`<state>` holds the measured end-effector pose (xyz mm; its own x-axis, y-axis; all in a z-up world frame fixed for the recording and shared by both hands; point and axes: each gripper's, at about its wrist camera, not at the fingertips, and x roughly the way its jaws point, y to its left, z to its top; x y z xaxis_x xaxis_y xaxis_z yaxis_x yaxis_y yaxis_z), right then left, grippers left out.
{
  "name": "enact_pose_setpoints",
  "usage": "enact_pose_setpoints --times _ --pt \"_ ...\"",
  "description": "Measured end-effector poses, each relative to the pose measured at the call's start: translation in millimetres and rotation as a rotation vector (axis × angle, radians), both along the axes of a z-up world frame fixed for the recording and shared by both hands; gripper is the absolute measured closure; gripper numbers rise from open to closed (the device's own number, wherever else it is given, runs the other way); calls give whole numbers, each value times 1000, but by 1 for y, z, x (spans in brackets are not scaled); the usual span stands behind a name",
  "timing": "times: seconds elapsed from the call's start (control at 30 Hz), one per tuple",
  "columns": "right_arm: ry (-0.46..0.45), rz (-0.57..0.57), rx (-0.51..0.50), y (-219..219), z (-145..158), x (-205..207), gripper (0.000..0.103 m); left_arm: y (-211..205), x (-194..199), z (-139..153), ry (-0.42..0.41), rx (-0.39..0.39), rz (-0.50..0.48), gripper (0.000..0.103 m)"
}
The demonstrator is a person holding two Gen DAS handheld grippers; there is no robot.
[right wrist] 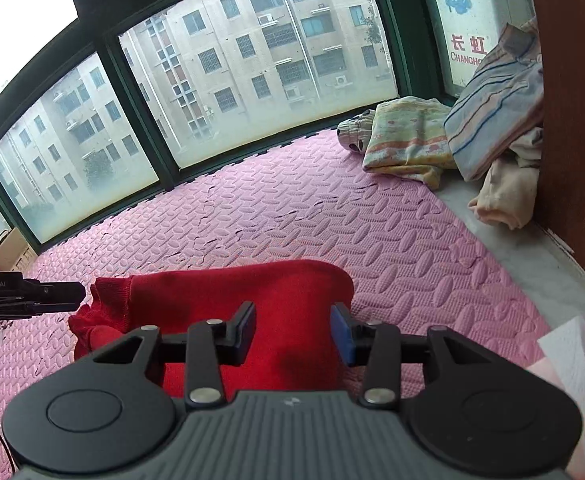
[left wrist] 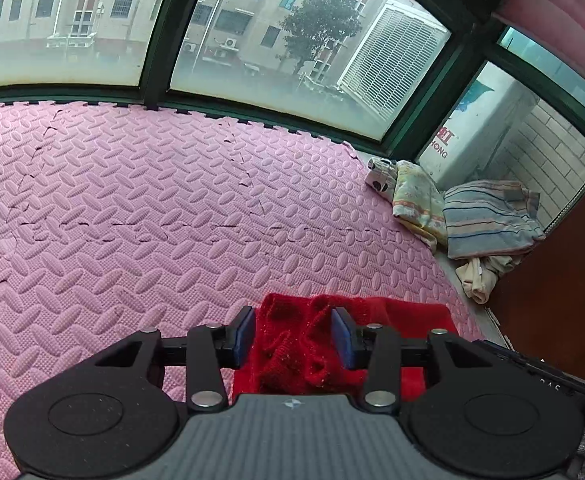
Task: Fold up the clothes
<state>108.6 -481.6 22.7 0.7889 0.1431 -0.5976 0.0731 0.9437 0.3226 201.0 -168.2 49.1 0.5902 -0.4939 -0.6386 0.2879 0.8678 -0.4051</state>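
Note:
A red knit garment (left wrist: pixel 292 356) lies bunched on the pink foam mat (left wrist: pixel 132 220), right under my left gripper (left wrist: pixel 294 334). That gripper is open, its blue pads (left wrist: pixel 246 332) either side of a raised fold of the knit. In the right wrist view the same red garment (right wrist: pixel 232 296) spreads flat, with a ribbed edge at its left end. My right gripper (right wrist: pixel 294 330) hangs open over its near right part, nothing pinched. The left gripper (right wrist: pixel 78 298) shows side-on at that ribbed end.
A pile of other clothes sits in the right corner: a striped piece (right wrist: pixel 492 116), a floral yellow one (right wrist: pixel 408 136), a cream one (right wrist: pixel 504 192). A brown cabinet side (right wrist: pixel 572 120) bounds the right. Windows run along the mat's far edge. A cardboard box (right wrist: pixel 8 248) stands far left.

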Motion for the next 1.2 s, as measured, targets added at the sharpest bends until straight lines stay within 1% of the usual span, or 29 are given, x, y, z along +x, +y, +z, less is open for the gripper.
enact_pose_setpoints --times 0.07,0.1,0.13,0.17,0.2,0.27,0.3,0.43,0.53,0.6,0.63,0.7,0.8,0.9,0.97,1.1,1.2 --pt "-9 -2 -8 -1 1 7 62 -4 0 11 -31 -16 -21 60" --pt "-9 -5 -14 -1 0 14 62 -8 0 15 -44 -24 -37 65" --pt "-7 -7 -16 -2 -1 20 63 -15 0 17 -46 -34 -63 71" --pt "-3 -10 -14 -2 -3 24 67 -22 0 18 -43 -44 -95 74" --pt "1 -12 -12 -2 -5 27 68 -30 1 18 -39 -54 -126 77" --pt "9 -17 -10 -2 -10 36 69 -47 2 14 -28 -57 -183 78" --pt "12 -19 -10 -2 -13 40 71 -53 5 11 -18 -57 -197 78" --pt "29 -27 -10 -1 -24 51 71 -56 18 -8 40 -59 -189 79" --pt "42 -30 -14 2 -32 57 71 -59 29 -23 83 -60 -183 83" --pt "43 -26 -30 5 -34 57 71 -60 35 -32 111 -61 -179 85" --pt "37 -19 -60 9 -32 55 71 -61 39 -37 126 -62 -177 85" --pt "12 9 -132 22 -24 50 71 -61 40 -40 133 -63 -180 85" --pt "-29 93 -169 46 -13 37 71 -62 40 -40 131 -57 -185 85" --pt "-41 176 -137 69 -11 27 71 -62 40 -41 131 -57 -186 85" --pt "-47 239 -104 91 -11 22 71 -62 40 -41 131 -58 -185 85" --pt "-67 292 -67 116 -12 18 71 -62 39 -41 127 -54 -185 85" --pt "-63 305 -82 130 -18 17 72 -61 39 -43 125 -52 -181 84"
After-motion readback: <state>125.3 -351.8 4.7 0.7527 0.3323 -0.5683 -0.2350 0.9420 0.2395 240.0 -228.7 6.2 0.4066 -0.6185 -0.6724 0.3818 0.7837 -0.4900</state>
